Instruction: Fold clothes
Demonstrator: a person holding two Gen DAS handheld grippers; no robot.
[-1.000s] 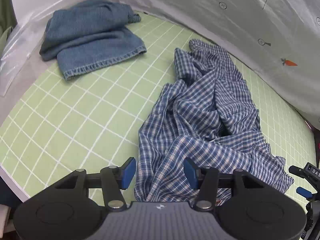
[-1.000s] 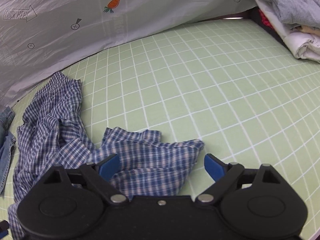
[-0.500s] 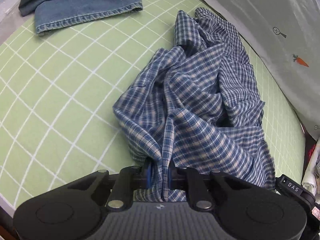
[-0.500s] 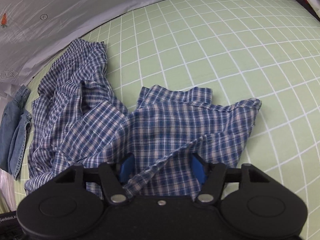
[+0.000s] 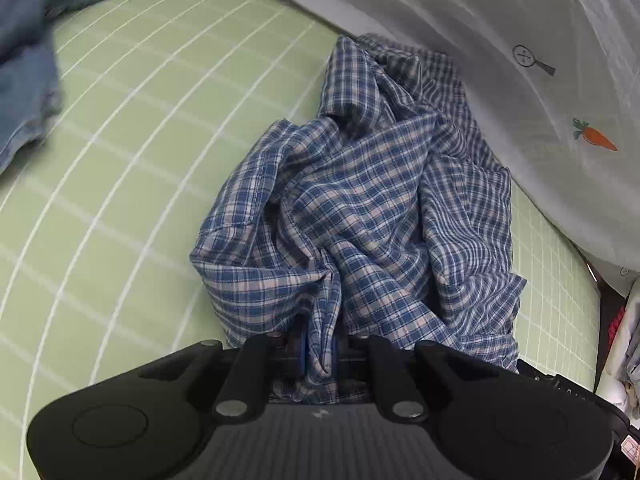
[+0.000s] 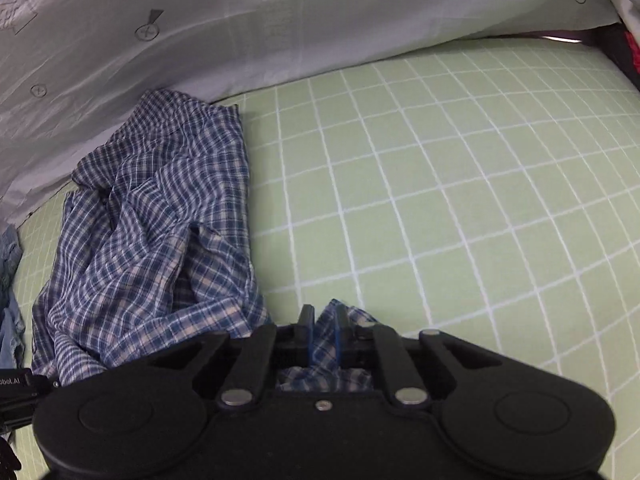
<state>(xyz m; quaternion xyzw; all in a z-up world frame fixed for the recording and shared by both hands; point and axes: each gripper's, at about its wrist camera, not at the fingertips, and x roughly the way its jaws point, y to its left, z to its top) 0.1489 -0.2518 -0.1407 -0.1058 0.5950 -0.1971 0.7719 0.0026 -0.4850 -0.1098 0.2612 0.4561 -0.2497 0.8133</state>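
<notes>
Now that both sets of blue pads have snapped together, the left gripper (image 5: 318, 350) pinches one bunch of the plaid shirt (image 5: 360, 208) and the right gripper (image 6: 322, 338) pinches another. A second ago both were wide apart with nothing in them. The shirt lies crumpled on the green checked mat (image 6: 440, 184), by the white sheet (image 6: 280, 32). The jeans (image 5: 28, 80) sit off to the side. I think the shirt can now be lifted and spread.
</notes>
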